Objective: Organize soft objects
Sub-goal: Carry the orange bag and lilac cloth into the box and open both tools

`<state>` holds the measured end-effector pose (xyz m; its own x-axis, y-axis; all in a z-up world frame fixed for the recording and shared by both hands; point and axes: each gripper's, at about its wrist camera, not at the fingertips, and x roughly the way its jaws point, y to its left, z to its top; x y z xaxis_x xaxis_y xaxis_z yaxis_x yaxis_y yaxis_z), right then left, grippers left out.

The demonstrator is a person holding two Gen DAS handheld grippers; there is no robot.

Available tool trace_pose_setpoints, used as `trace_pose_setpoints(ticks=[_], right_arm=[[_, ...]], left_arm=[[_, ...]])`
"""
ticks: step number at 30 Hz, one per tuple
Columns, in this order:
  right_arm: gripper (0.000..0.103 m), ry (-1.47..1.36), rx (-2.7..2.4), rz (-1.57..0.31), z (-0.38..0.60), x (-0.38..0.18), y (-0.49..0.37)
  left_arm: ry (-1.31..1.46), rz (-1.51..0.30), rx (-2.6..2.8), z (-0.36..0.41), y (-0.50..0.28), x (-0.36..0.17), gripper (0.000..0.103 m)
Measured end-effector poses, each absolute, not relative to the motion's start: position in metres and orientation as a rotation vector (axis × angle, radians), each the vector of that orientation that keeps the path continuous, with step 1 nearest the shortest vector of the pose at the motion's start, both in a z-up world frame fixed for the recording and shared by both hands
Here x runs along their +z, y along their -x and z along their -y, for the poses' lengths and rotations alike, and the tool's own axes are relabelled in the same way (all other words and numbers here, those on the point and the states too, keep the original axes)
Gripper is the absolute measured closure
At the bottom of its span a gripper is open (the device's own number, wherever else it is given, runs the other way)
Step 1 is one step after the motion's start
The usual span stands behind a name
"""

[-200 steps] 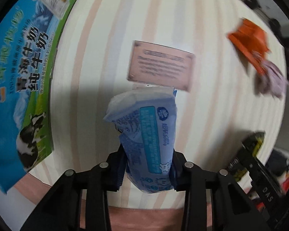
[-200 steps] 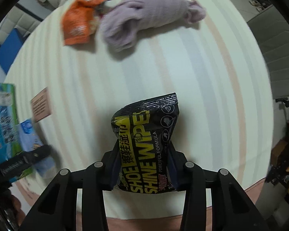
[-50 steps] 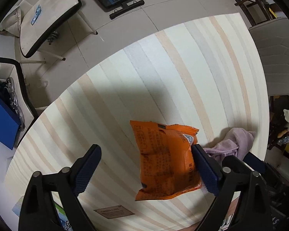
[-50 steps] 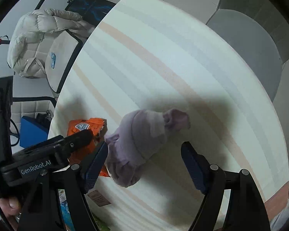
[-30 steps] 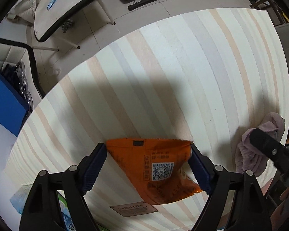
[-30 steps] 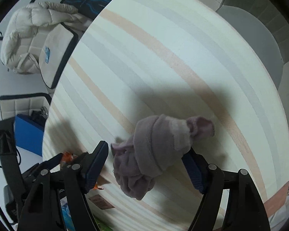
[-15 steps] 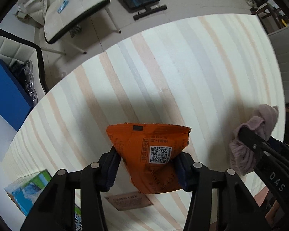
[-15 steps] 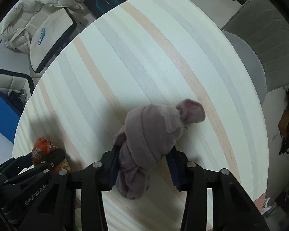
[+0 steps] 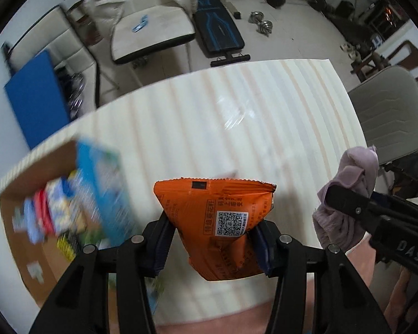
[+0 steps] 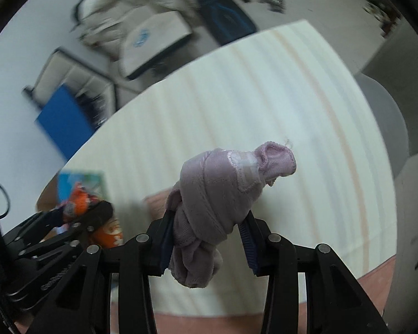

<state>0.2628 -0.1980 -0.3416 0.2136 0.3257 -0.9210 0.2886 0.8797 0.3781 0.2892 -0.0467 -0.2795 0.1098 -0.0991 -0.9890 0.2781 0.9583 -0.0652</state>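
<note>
Only "DAS" reads on right gripper [image 9: 348,203].

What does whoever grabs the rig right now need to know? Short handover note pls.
Left gripper: shut on the orange snack bag, lifted off the striped table.
Right gripper: shut on the purple cloth bundle, also in the air.
Cardboard box sits at the table's left edge and already holds several packets; they are blurred.
Done: both items picked up.
Left: carry the bag and bundle over, probably to the box, and release. No other loose items show on the table.
</note>
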Motion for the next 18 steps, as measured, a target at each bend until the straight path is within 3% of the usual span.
trace_pose_setpoints(ticks=[11, 18], right_arm=[[0.059, -0.438, 0.346, -1.335, 0.011, -0.261, -0.224], [0.059, -0.355, 0.457, -1.349, -0.108, -0.262, -0.222]], left_arm=[[0.016, -1.388, -0.119, -0.132, -0.231, -0.22, 0.056], [0.045, -1.405, 0.003, -0.241, -0.231, -0.224, 0.055]])
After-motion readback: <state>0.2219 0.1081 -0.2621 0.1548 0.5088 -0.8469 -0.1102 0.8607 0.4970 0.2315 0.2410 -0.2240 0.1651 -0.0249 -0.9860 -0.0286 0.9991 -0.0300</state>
